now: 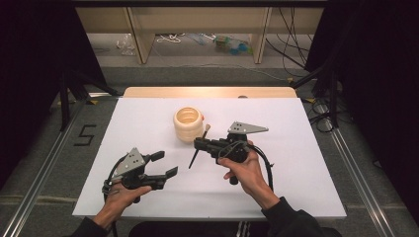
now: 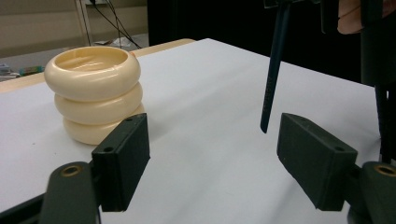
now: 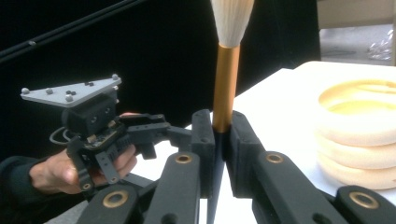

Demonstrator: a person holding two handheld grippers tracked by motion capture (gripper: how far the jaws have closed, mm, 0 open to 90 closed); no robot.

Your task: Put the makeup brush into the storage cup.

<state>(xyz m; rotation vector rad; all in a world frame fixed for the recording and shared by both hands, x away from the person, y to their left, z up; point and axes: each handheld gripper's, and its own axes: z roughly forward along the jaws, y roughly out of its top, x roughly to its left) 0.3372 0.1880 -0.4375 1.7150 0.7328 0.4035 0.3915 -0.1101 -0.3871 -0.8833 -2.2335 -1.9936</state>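
A cream holder (image 1: 188, 123) made of three stacked rings stands upright on the white table top (image 1: 296, 163), a little back of centre. My right gripper (image 1: 200, 143) is shut on a brush (image 1: 199, 147) with a dark handle, a gold ferrule (image 3: 226, 84) and pale bristles. The brush hangs tilted just in front of the holder, handle tip down above the table. In the right gripper view both jaws press on its shaft (image 3: 223, 135), and the holder (image 3: 359, 135) is close on the right. My left gripper (image 1: 164, 164) is at the front left, open, with nothing between its jaws (image 2: 212, 140). Beyond them are the holder (image 2: 93, 93) and the brush handle (image 2: 273, 74).
A wooden strip (image 1: 207, 92) borders the table's far edge. Metal rails (image 1: 356, 163) run along the floor on both sides, and cables (image 1: 323, 118) lie at the right. Black curtains close in left and right. Shelving with clutter stands at the back.
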